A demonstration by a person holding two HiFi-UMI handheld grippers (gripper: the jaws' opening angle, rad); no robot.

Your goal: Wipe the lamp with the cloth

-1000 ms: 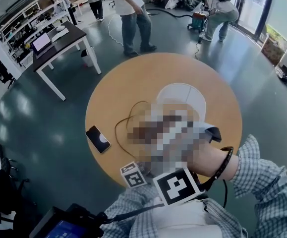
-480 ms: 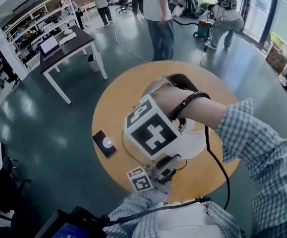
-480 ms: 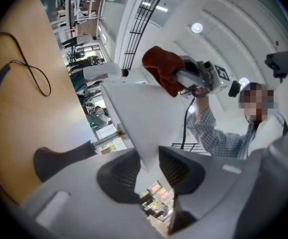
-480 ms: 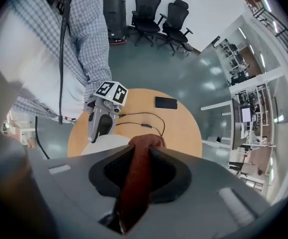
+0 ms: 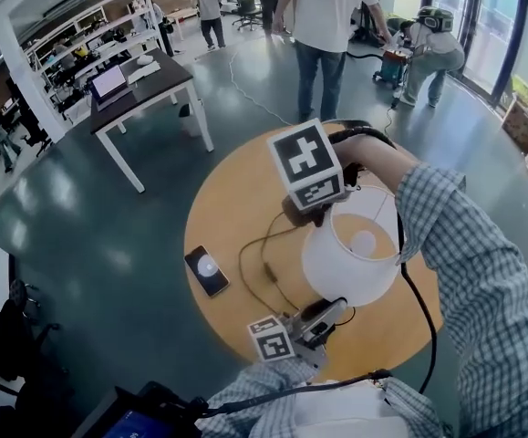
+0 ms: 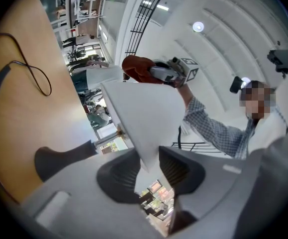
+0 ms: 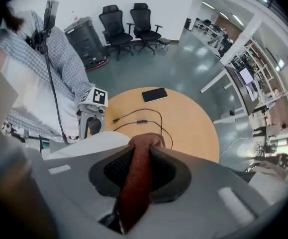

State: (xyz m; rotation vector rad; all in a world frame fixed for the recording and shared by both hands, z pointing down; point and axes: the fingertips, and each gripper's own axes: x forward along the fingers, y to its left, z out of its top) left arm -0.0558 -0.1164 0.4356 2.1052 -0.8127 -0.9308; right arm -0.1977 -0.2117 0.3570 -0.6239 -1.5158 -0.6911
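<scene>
The lamp's white shade [image 5: 350,254] stands on the round wooden table [image 5: 236,199]. My right gripper [image 5: 307,215], marker cube on top, points down at the shade's far left rim. It is shut on a red-brown cloth [image 7: 136,183] that bulges past the pads and lies against the shade [image 7: 89,143]. From the near side, my left gripper [image 5: 330,311] is shut on the shade's lower rim. In the left gripper view the shade's edge [image 6: 144,123] sits between the pads, with the cloth [image 6: 136,68] at its top.
A black phone [image 5: 208,271] lies on the table's left side, and the lamp's thin cable [image 5: 262,261] loops between it and the shade. People stand on the floor beyond the table [image 5: 327,26]. A dark desk with a laptop [image 5: 140,85] stands at the back left.
My right gripper has carried the cloth from the near side of the shade across to its far left rim and turned downward. The left gripper has kept its hold on the lower rim.
</scene>
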